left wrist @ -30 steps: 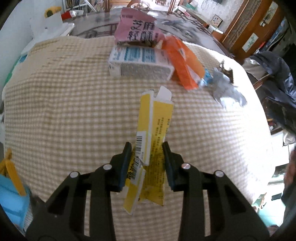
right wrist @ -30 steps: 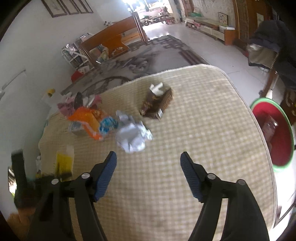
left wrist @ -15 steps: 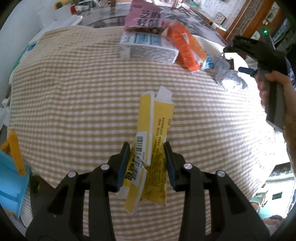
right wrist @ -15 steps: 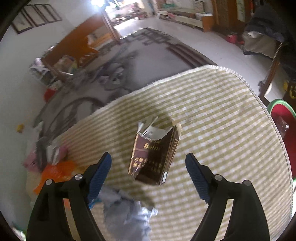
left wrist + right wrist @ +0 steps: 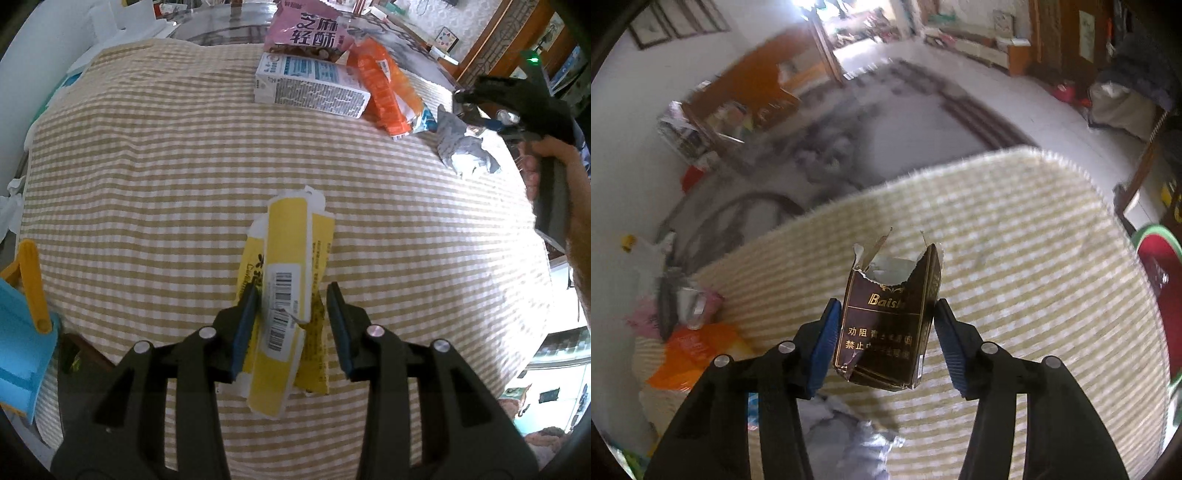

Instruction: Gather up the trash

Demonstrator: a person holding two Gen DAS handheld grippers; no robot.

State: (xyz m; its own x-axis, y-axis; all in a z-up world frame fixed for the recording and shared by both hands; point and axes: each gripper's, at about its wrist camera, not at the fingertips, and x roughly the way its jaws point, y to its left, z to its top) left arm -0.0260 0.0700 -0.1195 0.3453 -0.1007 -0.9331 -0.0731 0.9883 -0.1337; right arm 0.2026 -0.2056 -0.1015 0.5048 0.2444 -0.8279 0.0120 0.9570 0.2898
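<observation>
Left wrist view: the left gripper is clamped on a yellow carton above the cloth; light, flattened, probably slippery. Right wrist view: the right gripper brackets a torn brown pack lying on the cloth, jaws apart; flimsy card, best pinched across its sides.

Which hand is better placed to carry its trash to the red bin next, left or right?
Right, probably. The red bin lies on its side, past the table edge, and the brown cigarette pack sits between its jaws. The left gripper straddles the yellow carton, far from the bin.
</observation>
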